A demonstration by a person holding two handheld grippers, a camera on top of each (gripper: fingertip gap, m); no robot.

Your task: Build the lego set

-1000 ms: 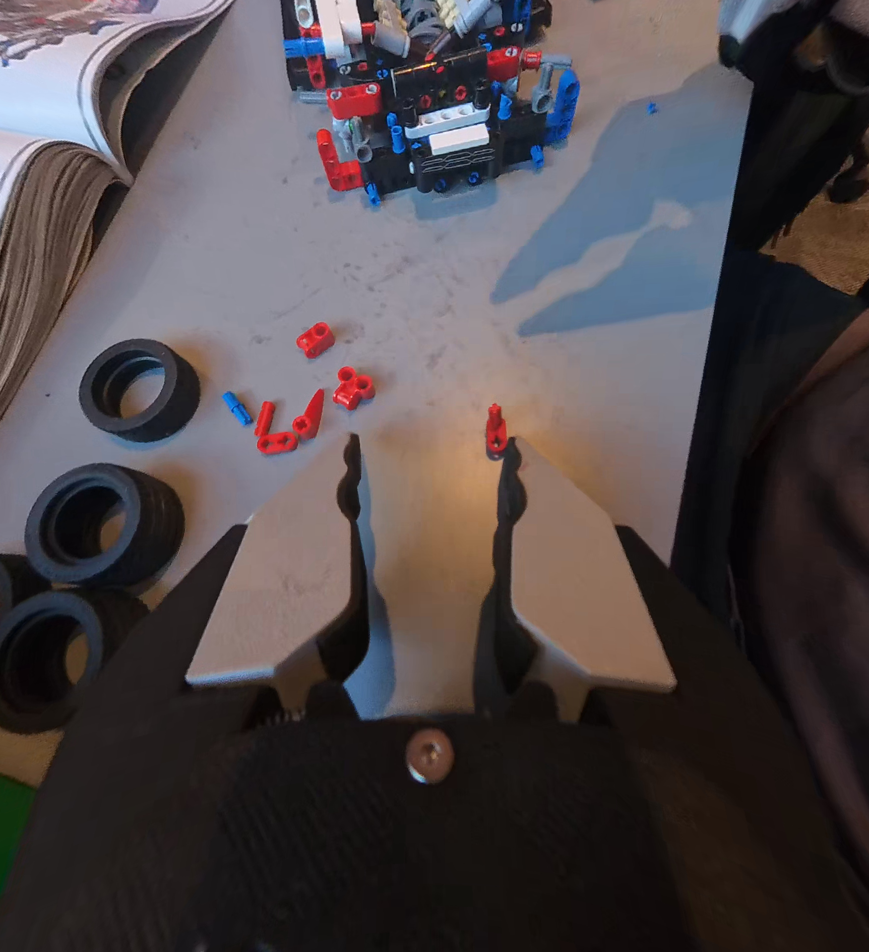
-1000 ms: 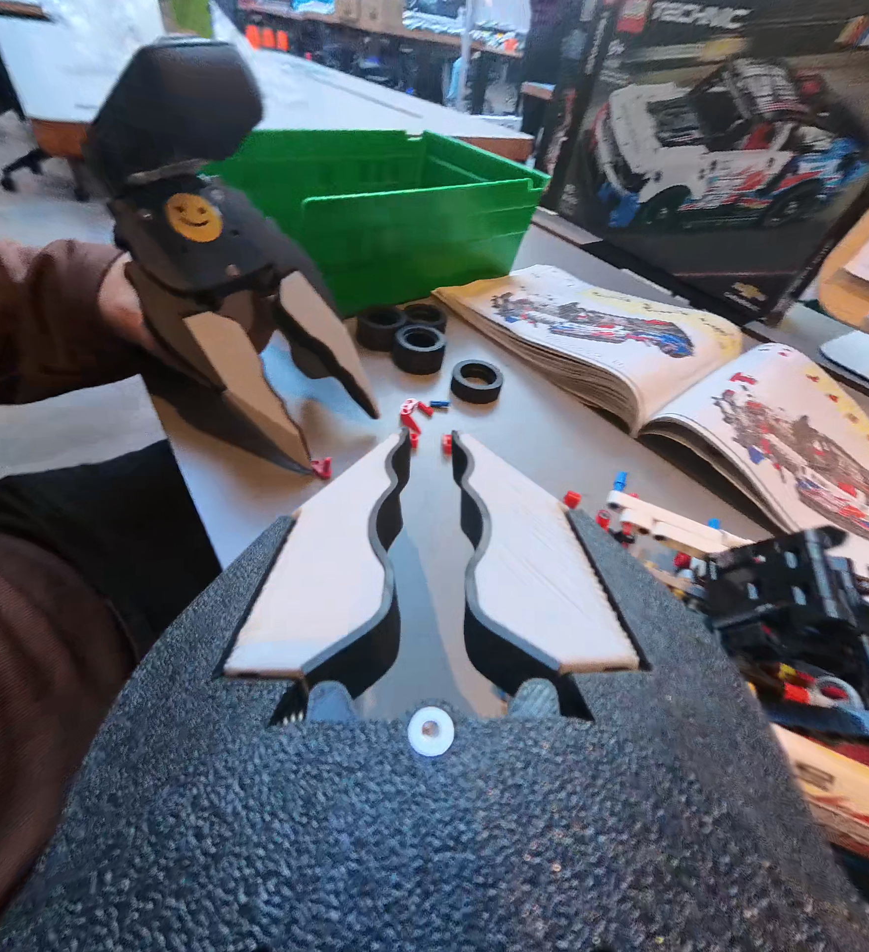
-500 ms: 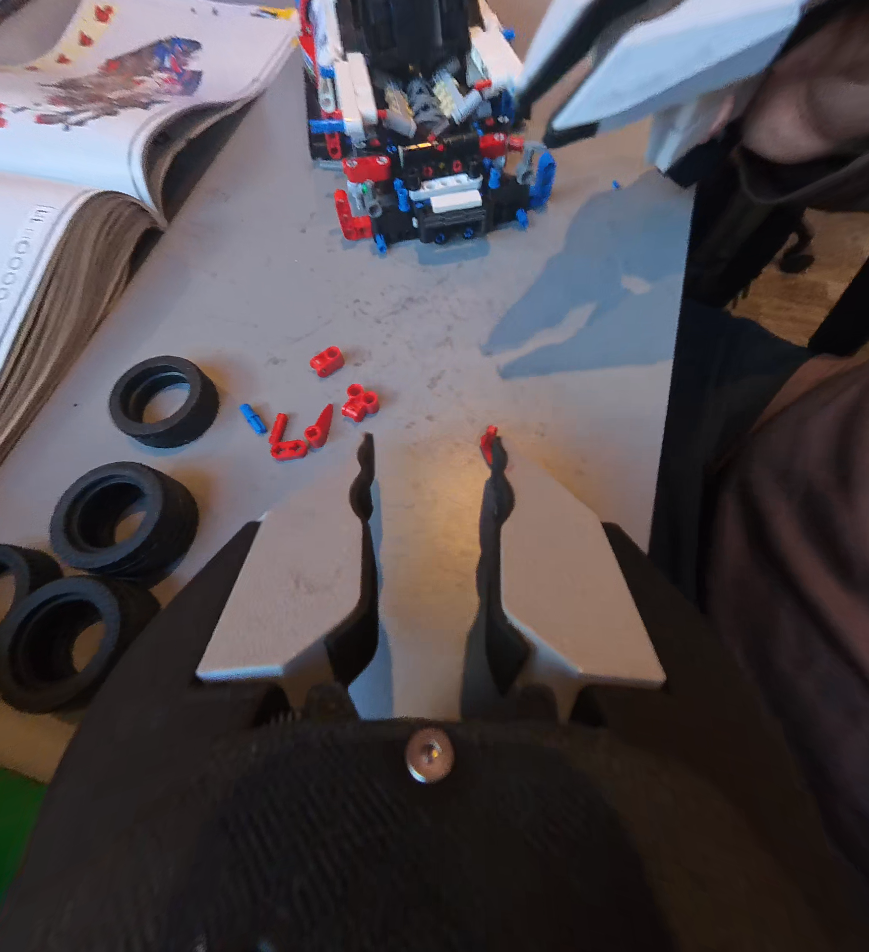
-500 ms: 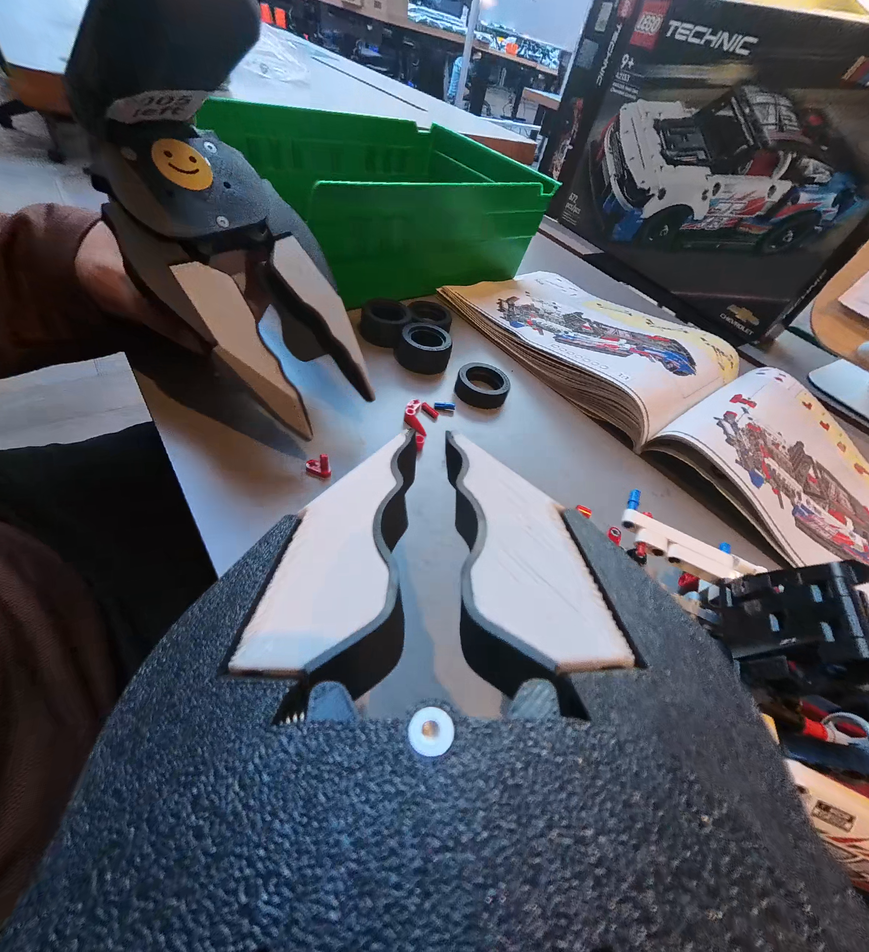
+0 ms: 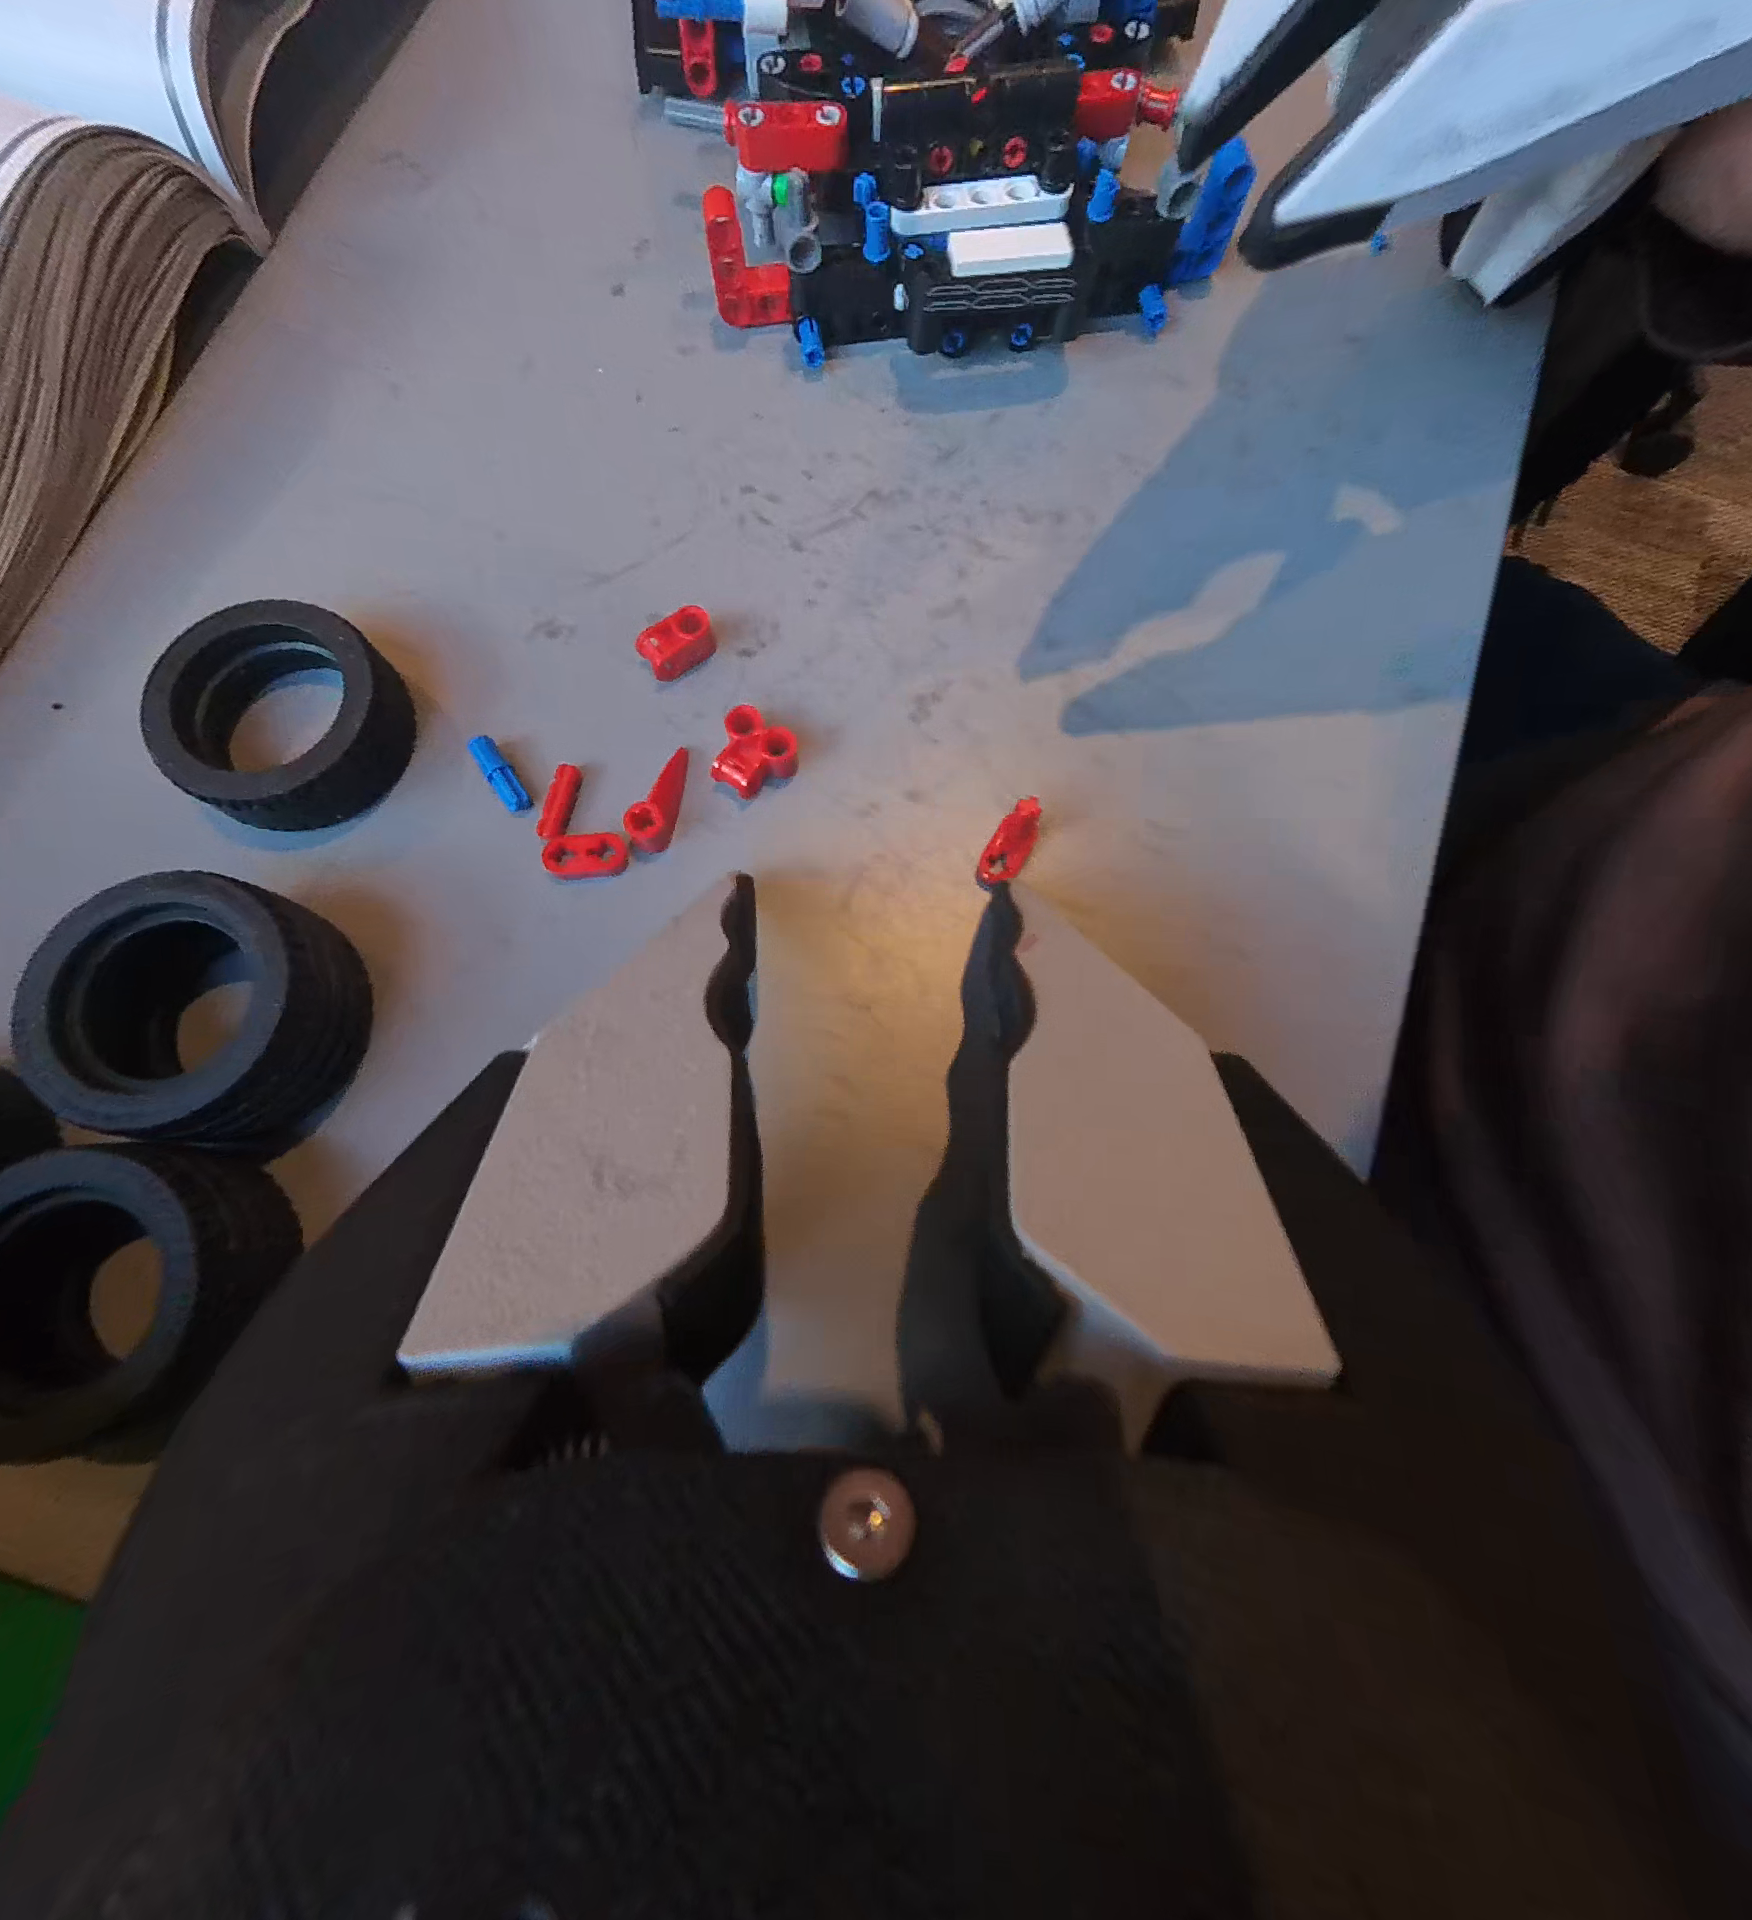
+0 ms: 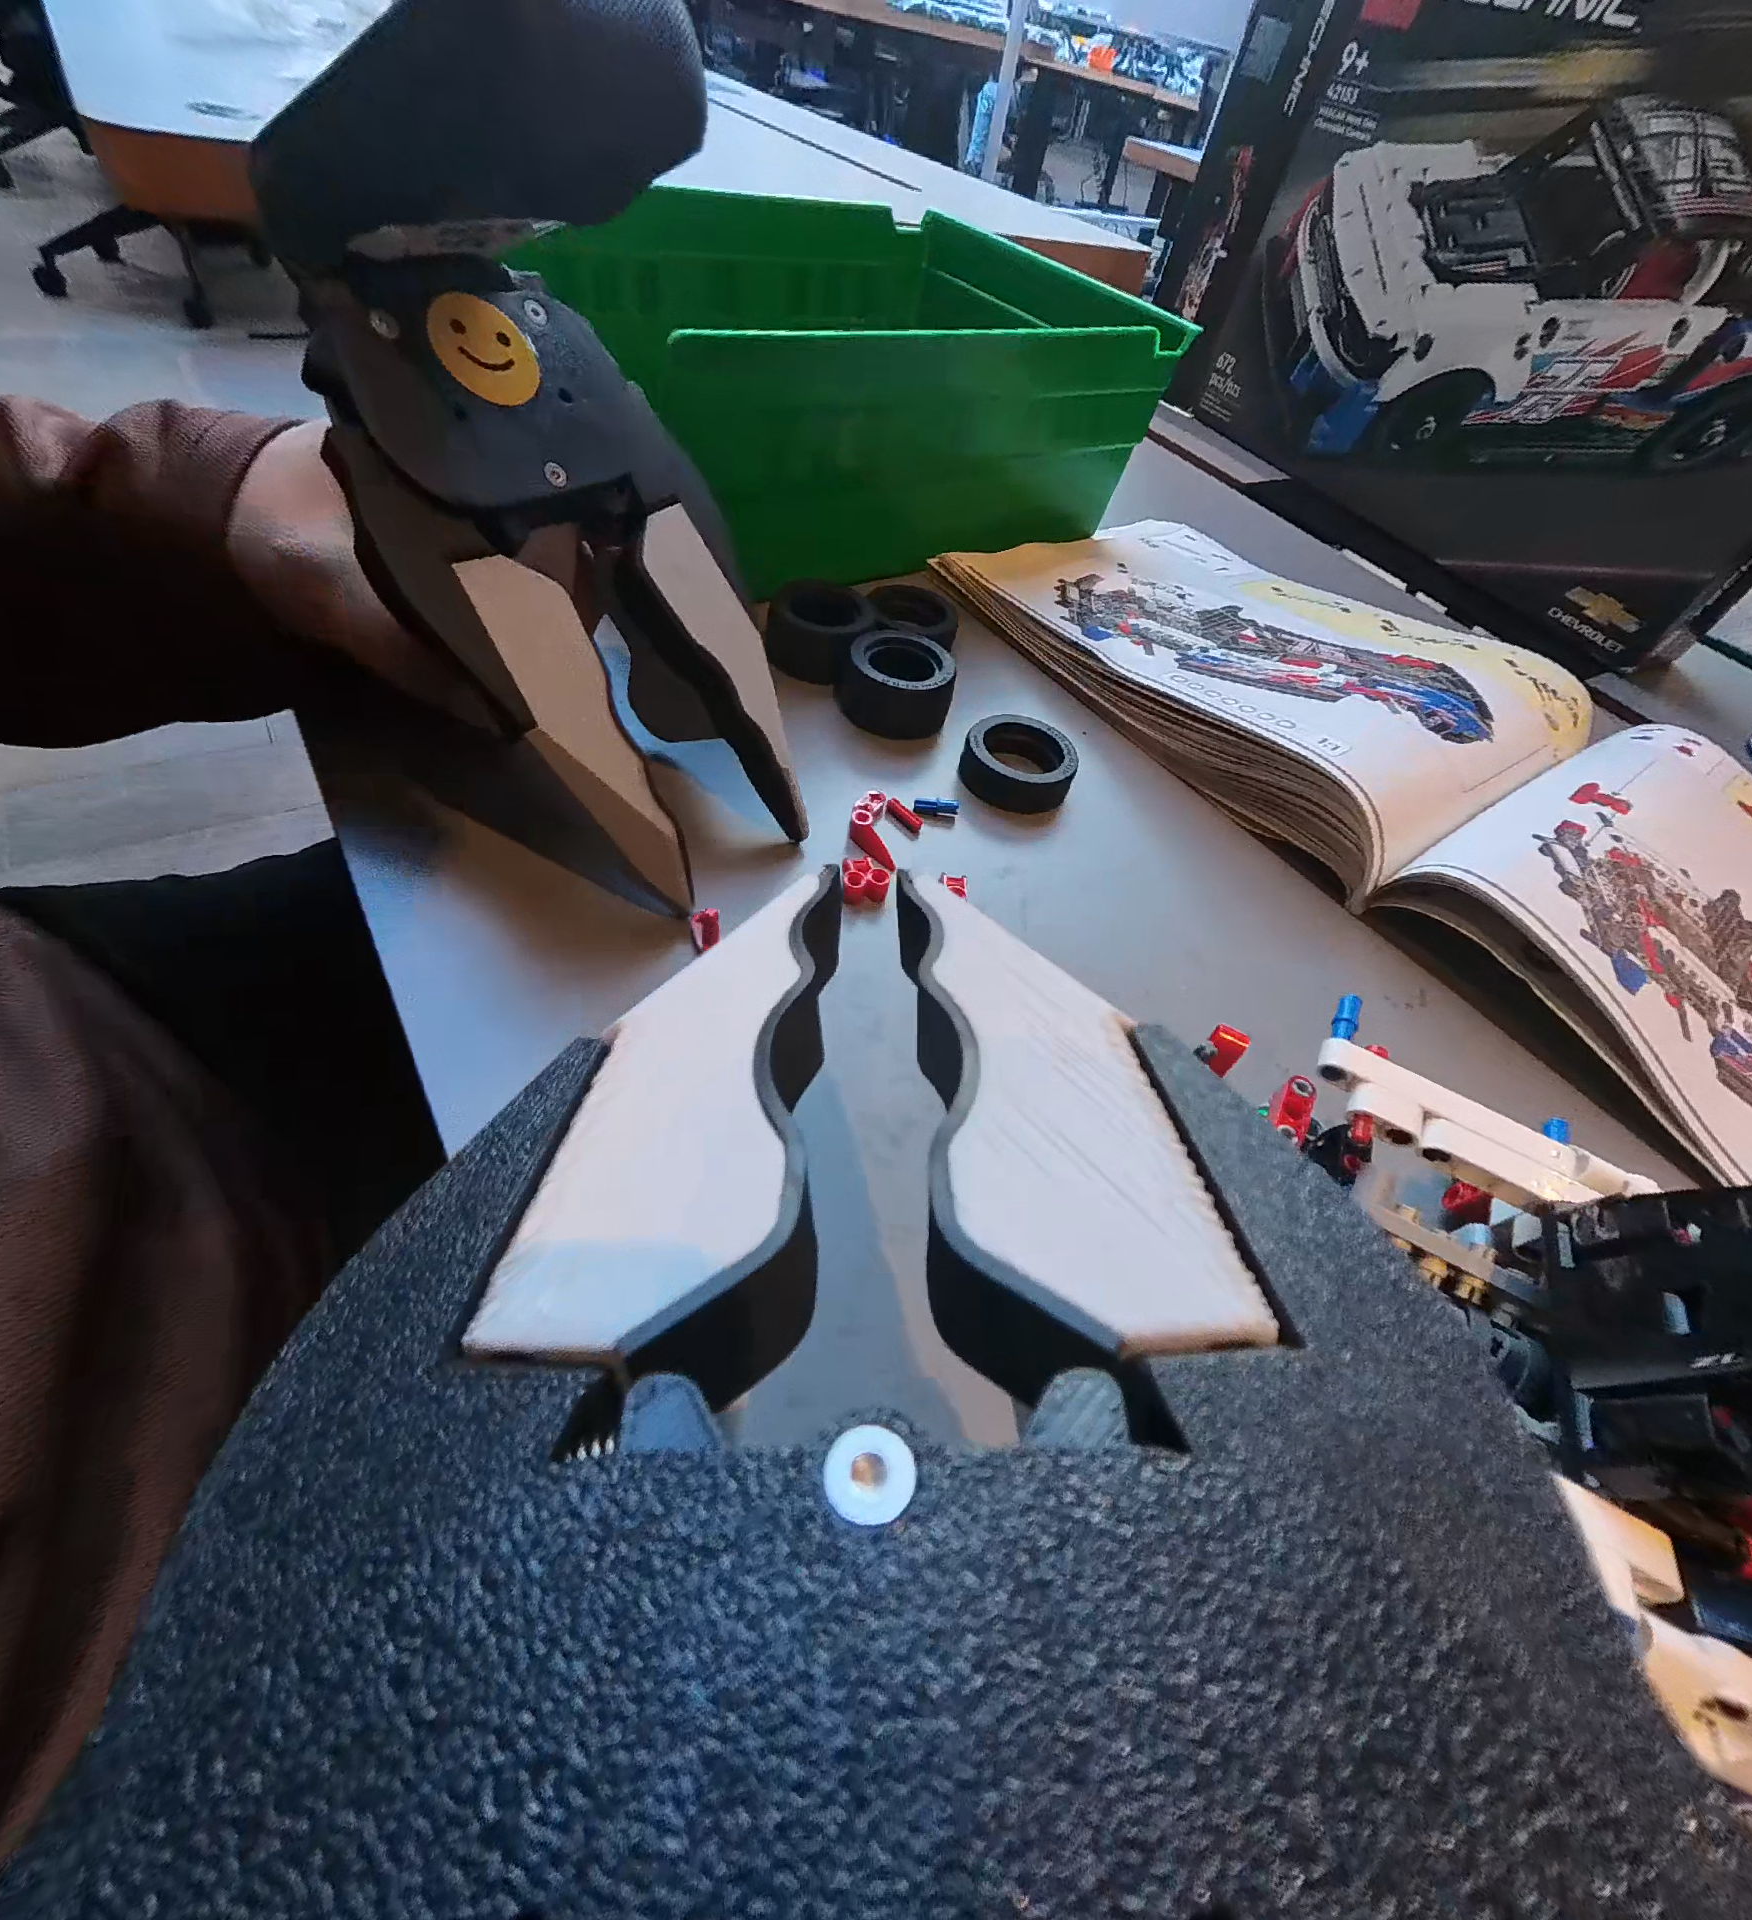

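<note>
My left gripper [image 5: 872, 894] is open and empty, held low over the grey table [image 5: 955, 540]. A small red piece [image 5: 1009, 840] lies just off the tip of its right finger; in the right wrist view the piece [image 6: 706, 928] sits beside the left gripper [image 6: 737, 868]. Several loose red pieces [image 5: 664, 790] and a blue pin [image 5: 498, 772] lie to the left. The partly built black, red and blue car [image 5: 955, 197] stands farther ahead. My right gripper [image 6: 867, 883] is narrowly open and empty above the table, next to the car [image 6: 1630, 1299].
Black tyres [image 5: 274, 717] lie at the left, near the open instruction book [image 6: 1319, 748]. A green bin [image 6: 903, 416] and the set's box [image 6: 1526, 312] stand at the back. The table edge and a person's dark sleeve [image 5: 1630, 1143] are on the right. The left gripper's tips are roughly 11 centimetres from the right gripper's. The blue pin [image 5: 498, 772] lies some 5 centimetres from my left tips, 15 centimetres from my right tips. Look for it in the right wrist view [image 6: 933, 800] too.
My left gripper rose and pulled back, then came down close to the table again, its right fingertip by the red piece. My right gripper has come nearer the car.
</note>
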